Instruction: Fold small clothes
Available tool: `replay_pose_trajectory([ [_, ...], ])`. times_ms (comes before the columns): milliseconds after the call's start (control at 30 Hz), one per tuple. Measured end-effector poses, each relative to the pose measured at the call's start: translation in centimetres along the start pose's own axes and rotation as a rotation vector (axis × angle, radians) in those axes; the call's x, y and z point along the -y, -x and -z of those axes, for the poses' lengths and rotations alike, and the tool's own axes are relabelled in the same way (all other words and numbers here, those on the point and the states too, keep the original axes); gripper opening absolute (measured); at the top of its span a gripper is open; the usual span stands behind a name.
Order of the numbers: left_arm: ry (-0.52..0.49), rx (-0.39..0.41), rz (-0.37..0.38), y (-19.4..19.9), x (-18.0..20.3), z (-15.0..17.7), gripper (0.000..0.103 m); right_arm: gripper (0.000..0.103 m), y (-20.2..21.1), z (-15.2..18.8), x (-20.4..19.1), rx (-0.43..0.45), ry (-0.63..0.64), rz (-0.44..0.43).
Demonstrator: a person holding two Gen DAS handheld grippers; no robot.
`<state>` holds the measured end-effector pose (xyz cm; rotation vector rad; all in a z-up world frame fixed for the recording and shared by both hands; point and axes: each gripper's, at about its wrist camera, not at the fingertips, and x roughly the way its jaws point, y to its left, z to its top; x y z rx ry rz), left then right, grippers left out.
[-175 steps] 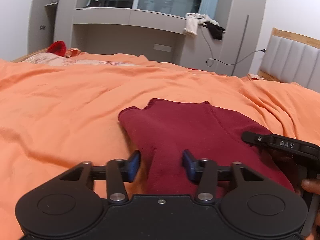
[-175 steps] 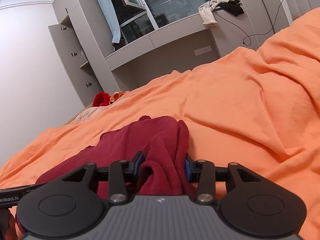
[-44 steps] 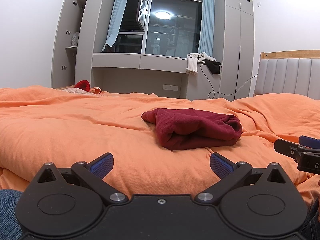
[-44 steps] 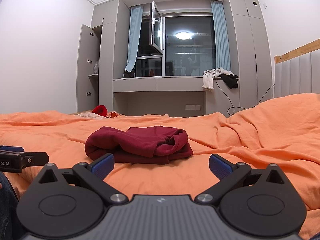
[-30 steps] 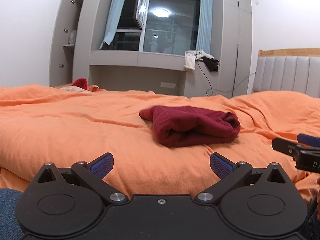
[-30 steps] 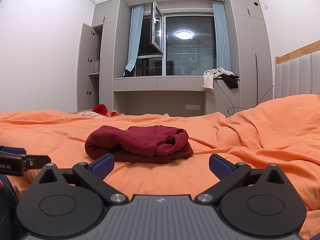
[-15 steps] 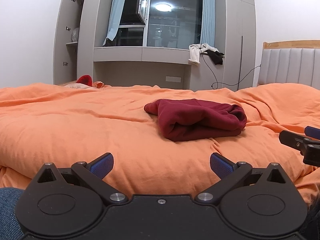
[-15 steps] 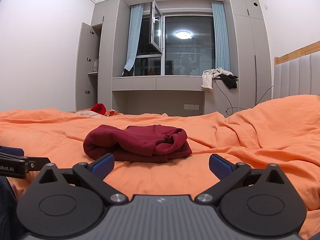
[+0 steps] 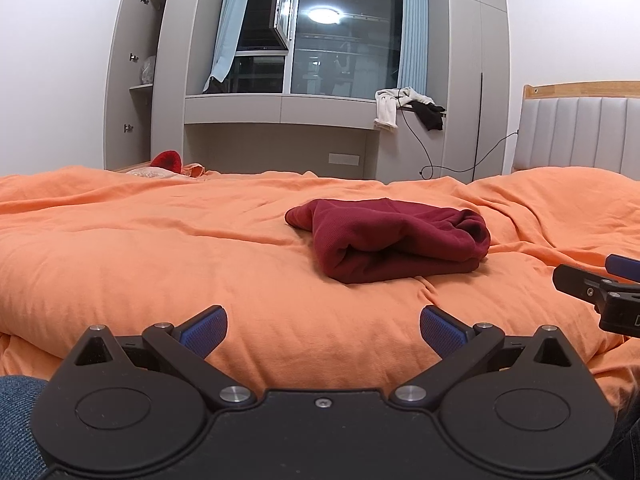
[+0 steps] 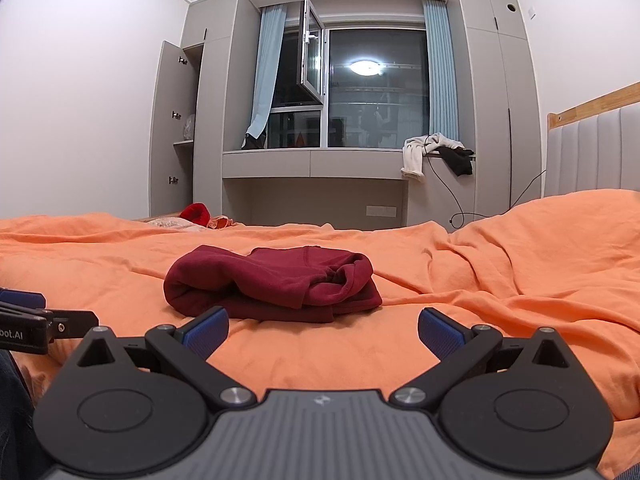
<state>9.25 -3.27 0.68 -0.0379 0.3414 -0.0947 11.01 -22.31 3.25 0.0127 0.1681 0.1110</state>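
A dark red garment [image 9: 390,238] lies folded in a thick bundle on the orange bed cover [image 9: 140,248]; it also shows in the right wrist view [image 10: 276,280]. My left gripper [image 9: 323,330] is open and empty, held back near the bed's front edge, well short of the garment. My right gripper [image 10: 323,330] is open and empty too, just in front of the garment. The right gripper shows at the right edge of the left wrist view [image 9: 600,286], and the left gripper shows at the left edge of the right wrist view [image 10: 40,322].
A red item and pale clothes [image 9: 168,162] lie at the bed's far left. A grey window desk [image 10: 316,168] with clothes draped on it [image 10: 436,154] stands behind. A padded headboard [image 9: 580,136] is at the right. The person's jeans [image 9: 18,420] show at lower left.
Since 5.8 s ago both grippers let go of the garment, opened wide and pulled back from it. Over the last second the views barely shift.
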Motion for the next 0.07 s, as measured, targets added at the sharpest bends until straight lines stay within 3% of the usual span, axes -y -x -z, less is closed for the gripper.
replay_pose_trajectory([
  [67, 0.000, -0.001, -0.001, -0.01, 0.00, 0.00, 0.102, 0.103, 0.03, 0.00, 0.05, 0.000, 0.000, 0.000],
])
